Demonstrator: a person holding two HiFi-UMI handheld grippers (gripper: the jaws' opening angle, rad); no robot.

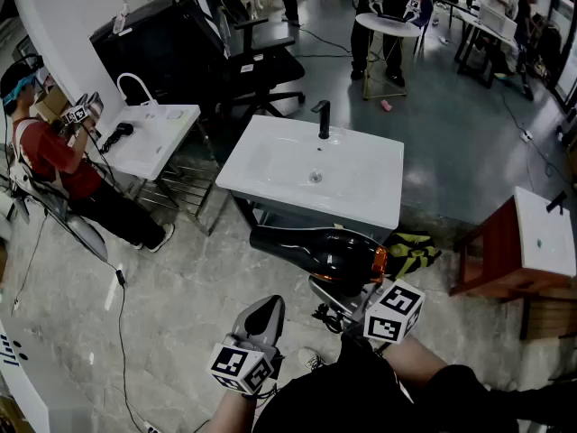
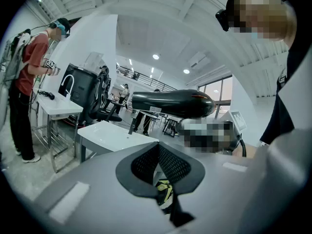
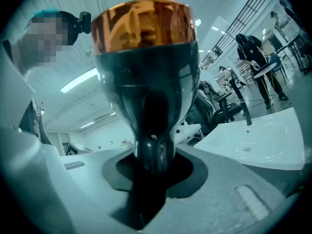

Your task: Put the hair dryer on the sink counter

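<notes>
Since the right tongs [image 3: 152, 165] pinched the hair dryer [image 1: 311, 246] by its handle, it hung level short of the sink worktop [image 1: 365, 201]. Left tongs [image 2: 157, 152] sat pressed together, empty.

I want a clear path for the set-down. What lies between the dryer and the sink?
Nothing: in the head view the dryer, held by the right gripper, hangs just before the sink's front edge, the gap bare.

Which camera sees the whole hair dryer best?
The head view: the black hair dryer shows full length from above. The left gripper view shows its side, smaller and farther off. The right gripper view is too close: only the handle and orange end.
</notes>
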